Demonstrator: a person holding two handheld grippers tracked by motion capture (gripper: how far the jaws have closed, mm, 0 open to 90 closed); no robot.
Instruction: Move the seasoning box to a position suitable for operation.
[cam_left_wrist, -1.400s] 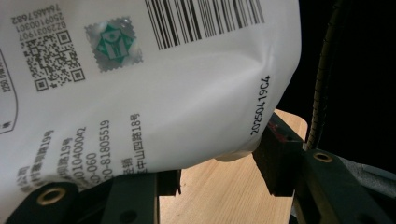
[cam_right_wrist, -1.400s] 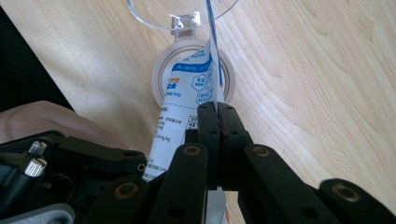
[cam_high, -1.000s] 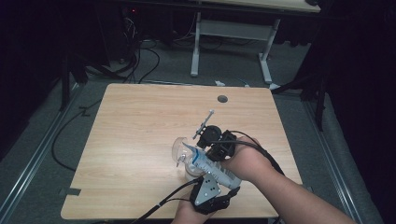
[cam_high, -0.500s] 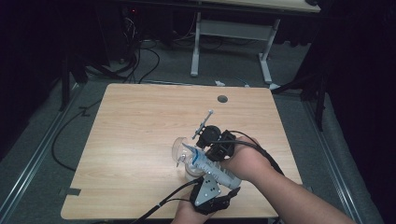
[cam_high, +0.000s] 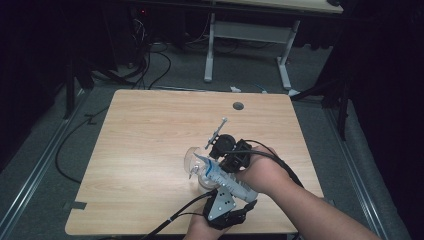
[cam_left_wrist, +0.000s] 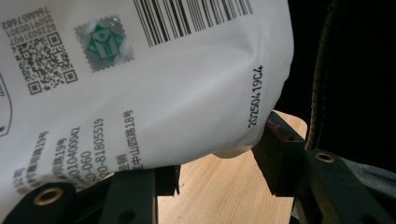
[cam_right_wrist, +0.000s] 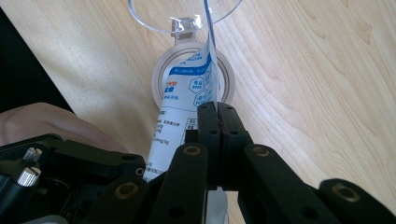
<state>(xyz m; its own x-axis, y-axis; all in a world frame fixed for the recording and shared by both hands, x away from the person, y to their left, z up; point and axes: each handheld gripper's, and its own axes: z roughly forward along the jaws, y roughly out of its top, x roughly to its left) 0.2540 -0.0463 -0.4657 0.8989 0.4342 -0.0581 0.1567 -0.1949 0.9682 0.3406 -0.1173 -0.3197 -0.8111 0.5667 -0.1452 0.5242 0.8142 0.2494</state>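
— Two grippers, and neither has budged over the last second, as far as the high view tells. What about the near one?

— The left gripper (cam_left_wrist: 219, 161) sits closest to the table's front edge. Its jaws stand about half apart, clasping the bottom end of the white pouch (cam_left_wrist: 163, 93); the bag bulges between them (barcode and date stamp right up against its camera).

— And the pouch itself?

— The pouch (cam_high: 225, 177) is off the table, slanted up from the left gripper toward the right one, with its far corner reaching down to the clear cup (cam_high: 192, 159). It's tilted the same as in the earlier frames.

— Is the right gripper (cam_right_wrist: 218, 116) shut?

— Fully closed, jaws pressed flat together on the pouch's thin side edge (cam_right_wrist: 182, 112). In the high view the right gripper (cam_high: 227, 152) sits just behind the cup.

— So what does the stillness mean?

— I'd judge the person is holding a pose: either letting the contents run into the cup or bracing before tearing the edge. I can't tell whether the pouch is open, or whether anything is flowing.

— Anything beyond?

— The cup stands on the wooden table (cam_high: 140, 150), the rest of which is bare up to a round cable hole (cam_high: 238, 106) near the far edge. Past that, loose cables on the floor and the white legs of another desk (cam_high: 210, 50).
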